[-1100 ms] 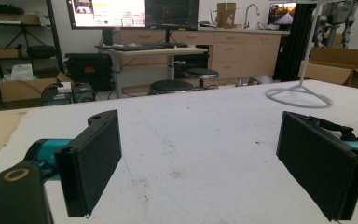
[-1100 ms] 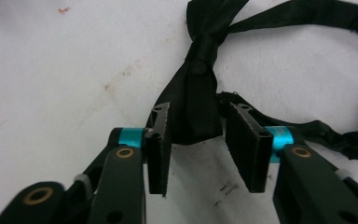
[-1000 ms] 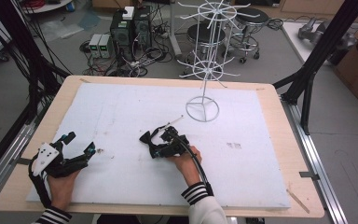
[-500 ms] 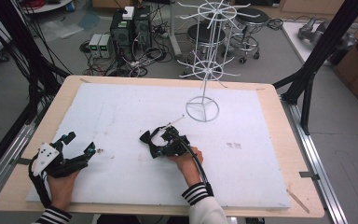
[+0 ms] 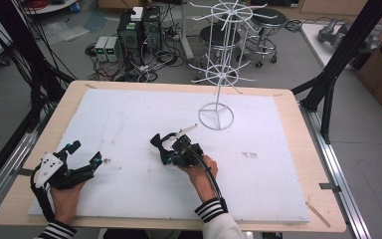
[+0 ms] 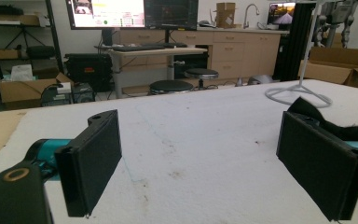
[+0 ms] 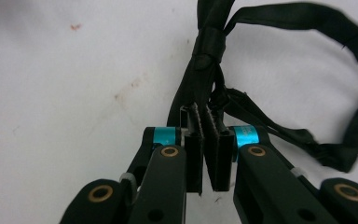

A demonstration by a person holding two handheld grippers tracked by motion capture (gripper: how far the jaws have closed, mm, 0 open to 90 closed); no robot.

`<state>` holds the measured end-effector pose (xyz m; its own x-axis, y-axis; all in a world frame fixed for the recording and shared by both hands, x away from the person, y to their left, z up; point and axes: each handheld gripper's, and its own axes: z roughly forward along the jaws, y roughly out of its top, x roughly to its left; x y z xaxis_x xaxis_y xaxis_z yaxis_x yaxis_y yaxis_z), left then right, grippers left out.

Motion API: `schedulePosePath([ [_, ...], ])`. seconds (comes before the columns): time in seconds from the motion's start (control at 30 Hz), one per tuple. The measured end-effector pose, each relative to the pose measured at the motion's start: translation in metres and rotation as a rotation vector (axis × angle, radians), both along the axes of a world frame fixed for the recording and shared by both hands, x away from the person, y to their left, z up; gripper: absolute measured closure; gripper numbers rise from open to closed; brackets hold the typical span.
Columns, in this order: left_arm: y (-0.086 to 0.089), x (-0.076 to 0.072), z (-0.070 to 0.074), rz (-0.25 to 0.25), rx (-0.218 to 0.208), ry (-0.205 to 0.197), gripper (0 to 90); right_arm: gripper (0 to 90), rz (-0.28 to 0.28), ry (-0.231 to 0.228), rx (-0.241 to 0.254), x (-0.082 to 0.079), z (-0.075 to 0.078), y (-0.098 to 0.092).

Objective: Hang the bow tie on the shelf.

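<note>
Right gripper view has the right gripper (image 7: 204, 140) pinched shut on a black strap (image 7: 200, 88) with a white tag — limp, light webbing that will sag and trail, so the bunched stretch near its stitched band is the sound place to hold. It lies mid-surface, nearer the front edge than the wire display rack (image 5: 218, 74) toward the back edge. Against the earlier frame the jaws have just been closing with the strap between them; the left gripper (image 5: 82, 158) rests open by the front left corner.
</note>
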<state>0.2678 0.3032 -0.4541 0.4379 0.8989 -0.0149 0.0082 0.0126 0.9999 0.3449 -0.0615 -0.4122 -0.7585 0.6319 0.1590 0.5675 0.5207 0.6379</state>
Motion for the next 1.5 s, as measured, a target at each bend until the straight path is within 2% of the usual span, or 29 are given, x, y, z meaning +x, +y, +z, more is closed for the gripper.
schedulePosePath([
  [0.1,0.0,0.0,0.0,0.0,0.0,0.0,14.2,86.9,-0.007,-0.073,0.025,-0.006,0.005,-0.006],
  [0.47,0.0,0.0,0.0,0.001,-0.001,0.0,14.3,87.0,-0.041,-0.22,0.097,-0.018,0.027,-0.025],
  [0.6,0.0,0.0,0.0,0.001,-0.002,-0.001,14.2,87.0,-0.064,-0.25,0.137,-0.02,0.035,-0.037],
  [0.73,0.0,0.0,0.0,0.001,-0.001,-0.001,14.2,86.9,-0.089,-0.283,0.206,-0.022,0.044,-0.053],
  [0.9,0.0,0.0,0.0,0.001,-0.001,-0.001,14.2,86.9,-0.128,-0.328,0.254,-0.025,0.06,-0.073],
  [1.17,0.0,0.0,0.0,0.001,0.0,-0.003,14.2,86.9,-0.189,-0.399,0.296,-0.032,0.082,-0.097],
  [1.5,-0.001,0.0,0.0,0.001,0.001,-0.005,14.2,86.9,-0.253,-0.445,0.318,-0.038,0.091,-0.116],
])
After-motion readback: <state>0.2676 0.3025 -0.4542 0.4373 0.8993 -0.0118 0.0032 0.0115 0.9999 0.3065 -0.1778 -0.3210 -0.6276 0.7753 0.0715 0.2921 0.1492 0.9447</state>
